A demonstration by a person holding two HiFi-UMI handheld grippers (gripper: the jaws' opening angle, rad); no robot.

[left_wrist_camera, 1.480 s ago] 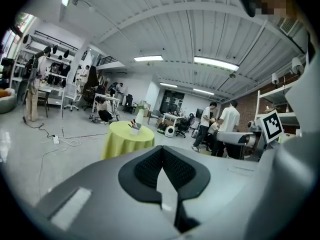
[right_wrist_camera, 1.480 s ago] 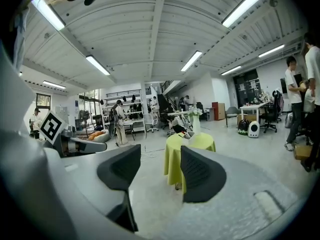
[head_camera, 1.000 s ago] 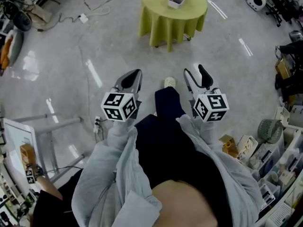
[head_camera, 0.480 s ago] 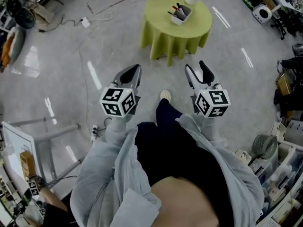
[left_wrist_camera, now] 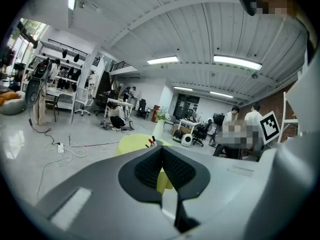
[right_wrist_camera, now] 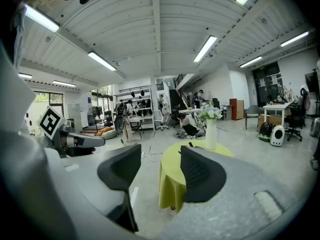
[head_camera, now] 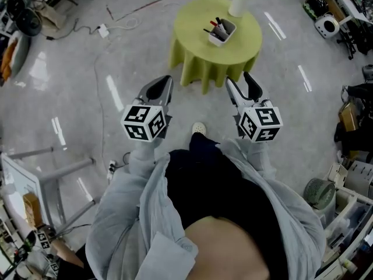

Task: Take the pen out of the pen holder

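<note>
Standing on a glossy grey floor, the person shows one pale shoe at 6 o'clock of the two tools, and grey sleeves lead up to them. The left hand-held gripper has its jaws pressed together with nothing between them, its ribbed pads meeting in a line in its own view. The right hand-held gripper stands wide open and empty, with bare floor showing through the gap in its own view. Each carries a marker cube at its rear. Both point toward 12 o'clock, well apart from a round desk draped in a yellow-green cloth. Near the middle of the desk sits the white pen holder, with several pens standing in it, red and black caps leaning toward 10 o'clock. A white vase with flowers stands at 1 o'clock of the holder, near the desk's far edge.
</note>
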